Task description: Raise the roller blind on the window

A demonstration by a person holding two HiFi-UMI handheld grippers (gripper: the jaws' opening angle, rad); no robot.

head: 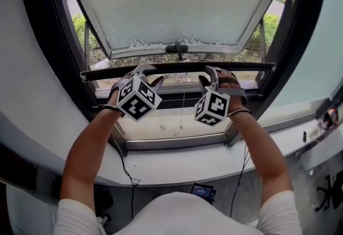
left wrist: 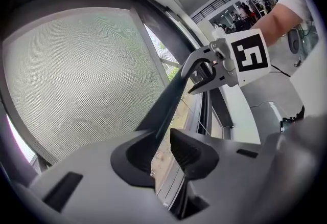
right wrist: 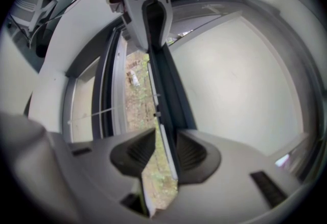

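Gripping the dark bottom bar (head: 179,67) of the roller blind (left wrist: 76,74), both units are holding it with their jaws closed on it. The left hand-held gripper (left wrist: 163,136) is clamping the bar left of its middle and the right hand-held gripper (right wrist: 164,133) is clamping it right of the middle, with the bar passing between each pair of pads. The bar is lying level across the lower part of the window, above the pale sill (head: 161,125) and apart from it, while the blind's mesh fabric is stretching upward from the bar in front of the frosted pane (head: 177,3).
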